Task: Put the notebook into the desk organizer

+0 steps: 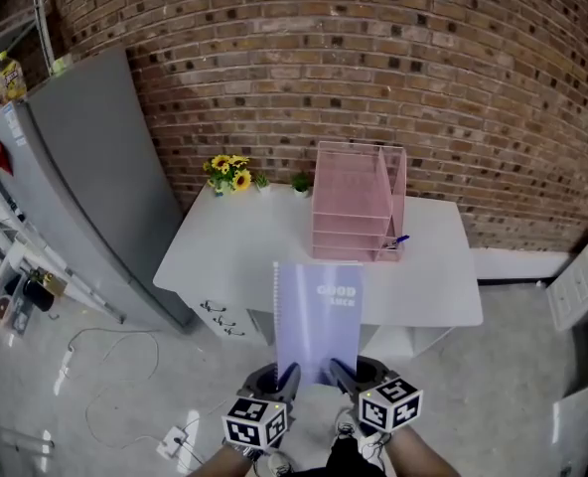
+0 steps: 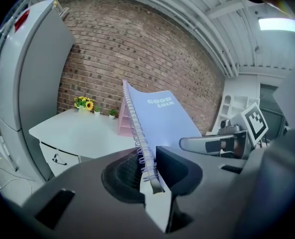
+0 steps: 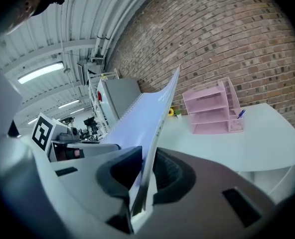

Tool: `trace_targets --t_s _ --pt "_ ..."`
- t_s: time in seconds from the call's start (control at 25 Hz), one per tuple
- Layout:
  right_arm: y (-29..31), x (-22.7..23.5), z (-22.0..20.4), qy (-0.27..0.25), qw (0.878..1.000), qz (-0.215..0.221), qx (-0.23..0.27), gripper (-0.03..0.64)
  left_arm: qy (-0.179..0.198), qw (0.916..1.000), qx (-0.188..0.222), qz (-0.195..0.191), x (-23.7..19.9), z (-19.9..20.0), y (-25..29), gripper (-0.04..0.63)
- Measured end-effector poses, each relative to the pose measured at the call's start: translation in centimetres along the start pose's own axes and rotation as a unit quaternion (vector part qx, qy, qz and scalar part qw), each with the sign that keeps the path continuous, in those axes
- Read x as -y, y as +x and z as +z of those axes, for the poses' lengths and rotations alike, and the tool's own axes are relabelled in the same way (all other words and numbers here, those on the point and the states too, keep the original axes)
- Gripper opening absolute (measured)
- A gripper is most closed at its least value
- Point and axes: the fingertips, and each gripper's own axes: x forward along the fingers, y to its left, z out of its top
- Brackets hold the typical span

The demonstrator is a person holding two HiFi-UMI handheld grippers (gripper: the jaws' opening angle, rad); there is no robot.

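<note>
The notebook (image 1: 317, 316) hangs at lower centre of the head view, short of the bench (image 1: 236, 256). Likely best: carry it flat, line its far edge up with a tray of the pink desk organizer (image 1: 354, 207), then slide it in. It has a lilac cover with a spiral along the left edge. The jaws of the left gripper (image 1: 286, 377) pinch the spiral corner, and the jaws of the right gripper (image 1: 342, 374) pinch the other.

So the notebook (image 1: 317, 321) is pale lavender, white lettering, purple spiral. The desk organizer (image 1: 354, 207) is see-through pink with a blue pen (image 1: 399, 238). White desk (image 1: 254, 256), red-brown brick wall (image 1: 393, 68), yellow sunflowers (image 1: 229, 172), grey fridge (image 1: 95, 187). The left gripper (image 1: 288, 374) and right gripper (image 1: 340, 371) are dark grey, and their 2 cubes have black-and-white squares.
</note>
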Motion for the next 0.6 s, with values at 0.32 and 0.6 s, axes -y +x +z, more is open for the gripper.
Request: trace_targets --t_s 0.32,0.6 --pt "1.4 8.3 2.2 0.014 1.000 0.024 -0.012 0.063 -0.014 0.9995 -0.008 0.026 1.0 1.7 8.1 0.072" --pt "1.3 13.9 3.2 0.023 0.998 0.045 -0.025 0.064 -0.019 0.9986 -0.014 0.047 2.8 2.4 13.2 0.072"
